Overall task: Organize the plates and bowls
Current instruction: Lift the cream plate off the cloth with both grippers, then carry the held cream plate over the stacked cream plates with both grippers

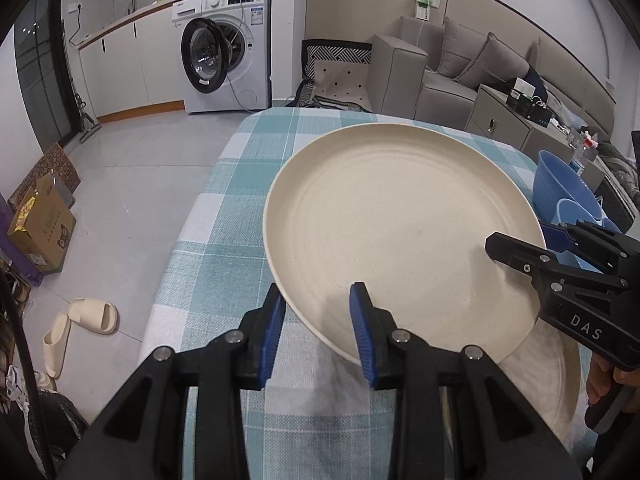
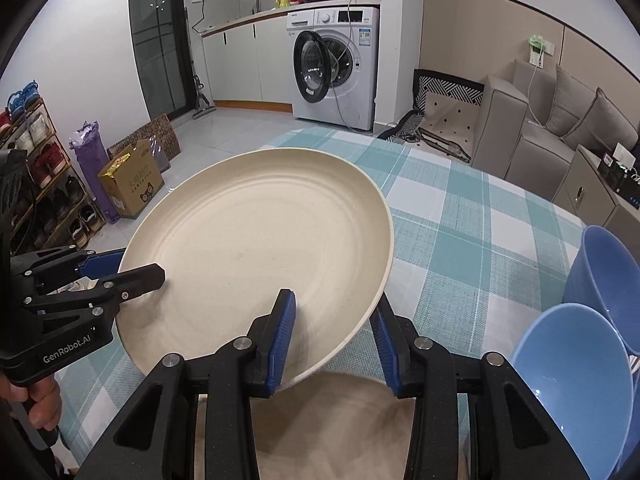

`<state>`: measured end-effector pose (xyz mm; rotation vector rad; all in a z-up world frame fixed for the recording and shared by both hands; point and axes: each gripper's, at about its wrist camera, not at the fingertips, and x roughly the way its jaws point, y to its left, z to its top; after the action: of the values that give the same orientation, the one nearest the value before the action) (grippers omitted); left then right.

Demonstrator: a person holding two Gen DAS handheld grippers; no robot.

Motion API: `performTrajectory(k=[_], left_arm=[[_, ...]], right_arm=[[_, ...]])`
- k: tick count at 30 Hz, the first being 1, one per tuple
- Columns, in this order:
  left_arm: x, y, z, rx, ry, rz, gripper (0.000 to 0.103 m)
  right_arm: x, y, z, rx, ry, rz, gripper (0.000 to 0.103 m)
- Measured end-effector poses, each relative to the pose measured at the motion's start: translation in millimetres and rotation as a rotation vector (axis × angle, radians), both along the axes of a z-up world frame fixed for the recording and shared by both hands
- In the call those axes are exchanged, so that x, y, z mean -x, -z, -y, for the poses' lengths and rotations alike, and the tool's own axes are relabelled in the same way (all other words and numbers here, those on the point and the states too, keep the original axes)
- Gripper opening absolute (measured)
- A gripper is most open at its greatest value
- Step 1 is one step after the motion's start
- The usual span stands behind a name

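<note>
A large cream plate is held tilted above the checked tablecloth; it also shows in the right wrist view. My left gripper straddles its near-left rim, jaws wide apart, one finger above and one below the rim. My right gripper straddles its right rim the same way and shows in the left wrist view. A second cream plate lies on the table under the held one. Two blue bowls lie tilted on the right.
The table's left edge drops to a tiled floor with slippers, a cardboard box and a shoe rack. A washing machine stands behind, a grey sofa at the far right.
</note>
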<state>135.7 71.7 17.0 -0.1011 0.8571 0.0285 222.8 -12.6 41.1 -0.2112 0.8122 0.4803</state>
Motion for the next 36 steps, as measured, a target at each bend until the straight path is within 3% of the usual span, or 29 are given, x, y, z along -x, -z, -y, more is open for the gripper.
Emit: performTrajectory(k=[9, 22, 36], left_arm=[[30, -16, 13, -0.016, 0.032, 0.070, 0.032], [60, -17, 37, -0.034, 0.096, 0.103, 0.032], [79, -19, 50, -0.046, 0.149, 0.122, 0.032]], right_arm=[[42, -17, 18, -0.025, 0.027, 0.052, 0.039], [99, -22, 46, -0.026, 0.080, 0.091, 0.039], [128, -23, 69, -0.042, 0.124, 0.095, 0.039]])
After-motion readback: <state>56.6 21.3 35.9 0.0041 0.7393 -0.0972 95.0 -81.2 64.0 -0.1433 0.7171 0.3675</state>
